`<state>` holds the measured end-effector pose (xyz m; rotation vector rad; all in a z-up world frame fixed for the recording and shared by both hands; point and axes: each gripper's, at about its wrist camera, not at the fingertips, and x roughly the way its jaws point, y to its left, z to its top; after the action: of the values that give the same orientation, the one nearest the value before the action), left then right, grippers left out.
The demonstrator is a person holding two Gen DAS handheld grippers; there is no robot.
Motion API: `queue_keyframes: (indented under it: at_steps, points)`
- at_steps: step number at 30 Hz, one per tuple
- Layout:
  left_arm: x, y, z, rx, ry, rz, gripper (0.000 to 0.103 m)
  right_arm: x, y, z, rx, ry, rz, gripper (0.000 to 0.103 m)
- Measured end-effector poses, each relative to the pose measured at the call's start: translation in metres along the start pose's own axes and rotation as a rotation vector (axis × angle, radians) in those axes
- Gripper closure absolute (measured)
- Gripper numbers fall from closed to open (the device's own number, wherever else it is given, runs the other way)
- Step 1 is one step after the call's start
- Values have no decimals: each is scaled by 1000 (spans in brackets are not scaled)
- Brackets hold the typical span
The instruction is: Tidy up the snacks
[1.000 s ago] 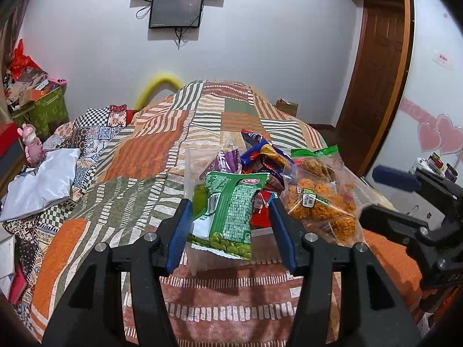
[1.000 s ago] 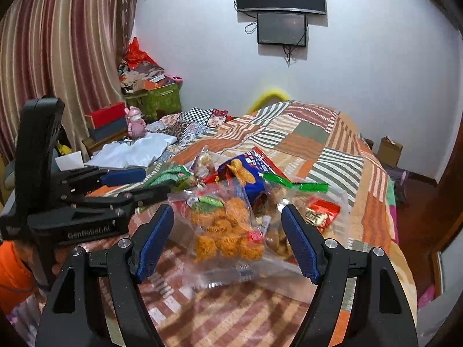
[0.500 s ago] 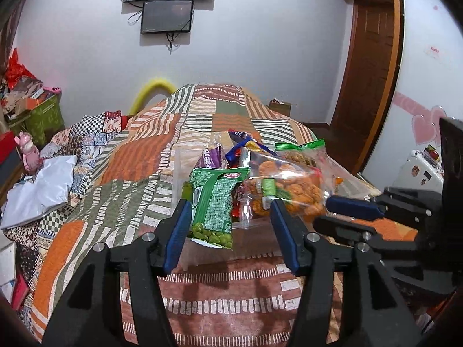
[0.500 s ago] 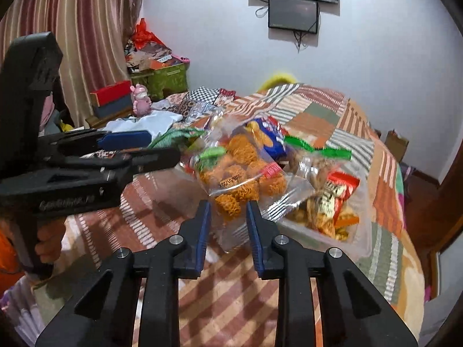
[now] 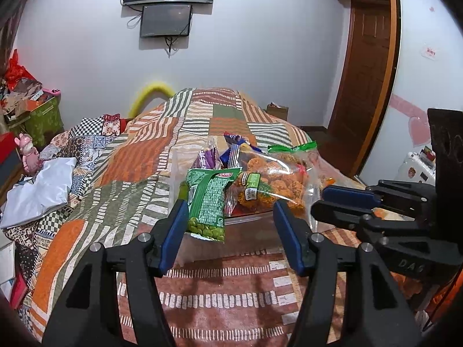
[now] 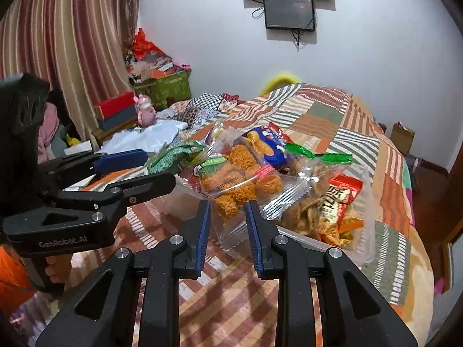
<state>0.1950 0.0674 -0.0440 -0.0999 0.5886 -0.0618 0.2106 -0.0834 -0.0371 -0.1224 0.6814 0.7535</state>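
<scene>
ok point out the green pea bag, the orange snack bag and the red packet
green pea bag (image 5: 209,202), left wrist view, middle of its front
orange snack bag (image 6: 237,179), right wrist view, on the orange pieces
red packet (image 6: 337,199), right wrist view, on its printed front

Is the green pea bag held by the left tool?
No, the left tool is open; the pea bag just leans in the bin.

The clear tub (image 6: 365,232) lay mostly buried under snacks; whether my right jaws actually pinched the orange snack bag (image 6: 237,182) I couldn't tell.
</scene>
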Motion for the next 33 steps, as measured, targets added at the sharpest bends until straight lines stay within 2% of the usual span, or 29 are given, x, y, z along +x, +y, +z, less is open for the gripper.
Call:
queue_keyframes:
  at_steps: [5,7,9,11,14,17,21,24,26,28,33]
  points:
    - [-23,-7,5,-9,-55,-3,43,-32,-2,3,41,-71,-1,65]
    - [-37,-13,7,0,-87,-3,42,-46,-2,6,52,-104,-11,64]
    - [-54,-20,10,11,-133,3,37,-62,-1,10,59,-141,-21,63]
    - [-71,-26,13,19,-176,3,34,-78,1,11,67,-176,-30,57]
    - [-96,-35,16,27,-236,4,23,-103,5,11,73,-236,-58,39]
    - [-117,-42,16,32,-280,8,13,-121,11,10,76,-269,-65,32]
    - [-137,-46,14,24,-309,1,3,-138,15,8,80,-308,-82,20]
    - [-146,-48,12,25,-324,8,0,-149,20,5,75,-332,-95,16]
    - [-151,-50,9,27,-328,10,0,-154,22,2,78,-343,-97,7]
    - [-153,-51,8,28,-328,13,0,-155,22,2,78,-353,-107,2]
    - [-159,-53,4,22,-338,33,0,-158,22,0,87,-362,-122,0]
